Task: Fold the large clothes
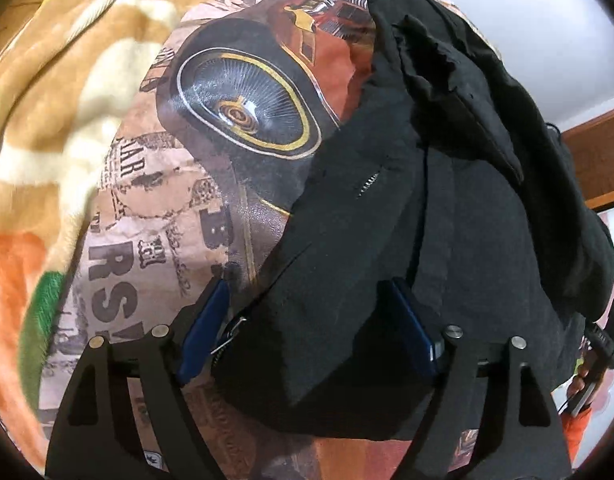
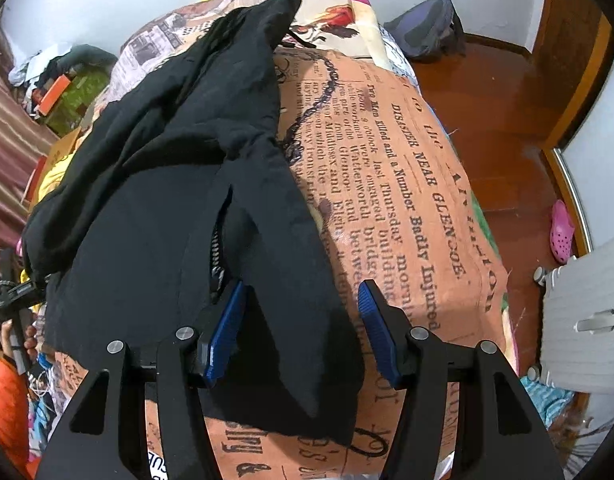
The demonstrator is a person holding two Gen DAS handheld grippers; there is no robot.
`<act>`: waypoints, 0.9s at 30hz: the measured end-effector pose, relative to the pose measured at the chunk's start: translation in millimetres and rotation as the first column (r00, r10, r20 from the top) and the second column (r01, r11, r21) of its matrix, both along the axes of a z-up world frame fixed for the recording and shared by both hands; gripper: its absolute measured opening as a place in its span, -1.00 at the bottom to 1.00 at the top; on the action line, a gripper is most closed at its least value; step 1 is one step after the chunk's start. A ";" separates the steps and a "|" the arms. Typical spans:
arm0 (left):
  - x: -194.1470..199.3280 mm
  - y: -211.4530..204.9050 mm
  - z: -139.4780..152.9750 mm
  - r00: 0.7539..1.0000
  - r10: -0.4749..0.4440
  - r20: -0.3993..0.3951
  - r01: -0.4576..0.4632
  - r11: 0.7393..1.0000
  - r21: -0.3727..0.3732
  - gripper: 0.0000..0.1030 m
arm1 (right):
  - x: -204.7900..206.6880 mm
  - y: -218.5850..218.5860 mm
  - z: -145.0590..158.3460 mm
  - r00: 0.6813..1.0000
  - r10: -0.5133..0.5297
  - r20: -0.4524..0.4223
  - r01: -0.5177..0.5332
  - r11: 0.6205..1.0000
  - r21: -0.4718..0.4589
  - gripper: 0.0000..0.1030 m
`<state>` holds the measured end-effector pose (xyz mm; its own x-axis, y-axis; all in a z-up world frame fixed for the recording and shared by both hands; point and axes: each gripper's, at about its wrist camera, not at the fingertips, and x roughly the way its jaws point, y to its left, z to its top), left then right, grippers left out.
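Black jacket [image 1: 447, 220] is seen spread over a bed covered with a newspaper-print bedspread [image 1: 155, 216], its bulk bunched toward the far end and its near hem lying close under both grippers. In the left wrist view, a flap of the garment with a zip pull at its edge lies between the blue pads of the left gripper [image 1: 307, 328]; the fingers are held wide apart and no pad is seen pressing on the cloth, so nothing is gripped there. In the right wrist view, a hanging front panel beside the zip teeth [image 2: 215, 248] passes between the fingers of the right gripper [image 2: 303, 332]; these are parted about halfway, the left pad lies just beside the cloth and the right pad stands clear over the bedspread [image 2: 387, 208], so this hold is also judged to be loose or not yet made.

The fabric is judged soft, limp and fairly light, with a matte weave that should not slip much between ribbed pads. It will sag and fold on itself wherever it is unsupported, as the crumpled far part already shows. The zip line and the stitched hem are the firmer parts and are the better places to be taken hold of: the two lower front corners, one per gripper, so that the panels can be drawn taut and laid flat. A pinch on a single loose layer may lift only that layer.
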<state>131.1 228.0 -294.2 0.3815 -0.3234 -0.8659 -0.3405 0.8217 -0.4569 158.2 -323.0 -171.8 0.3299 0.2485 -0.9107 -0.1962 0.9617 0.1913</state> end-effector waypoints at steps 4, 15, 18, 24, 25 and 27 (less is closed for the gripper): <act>-7.7 -6.2 11.0 0.998 -0.054 0.029 0.055 0.998 -0.036 0.32 | -10.5 5.8 2.6 1.000 0.012 0.023 -0.012 1.000 -0.007 0.04; -24.6 -22.9 77.4 0.964 -0.101 0.246 0.123 0.990 -0.074 -0.07 | -18.7 9.9 14.8 0.995 0.098 0.027 -0.101 0.975 0.196 -0.58; -12.9 -24.8 59.4 0.982 -0.087 0.166 0.096 0.994 -0.043 -0.07 | -15.8 20.8 3.1 0.994 0.106 0.013 -0.107 0.987 0.116 -0.57; -11.3 -22.9 19.9 0.996 -0.057 0.067 0.062 0.996 -0.068 0.11 | -12.3 21.1 -10.9 0.995 0.094 -0.012 -0.093 0.993 0.077 -0.35; -12.6 -21.4 20.1 0.997 -0.050 0.067 0.055 0.995 -0.079 0.09 | -12.4 20.0 -10.8 0.996 0.089 -0.017 -0.087 0.992 0.087 -0.34; -14.4 -22.4 27.1 0.995 -0.058 0.083 0.066 0.994 -0.093 -0.16 | -12.3 19.0 -8.9 0.996 0.087 -0.020 -0.084 0.992 0.095 -0.42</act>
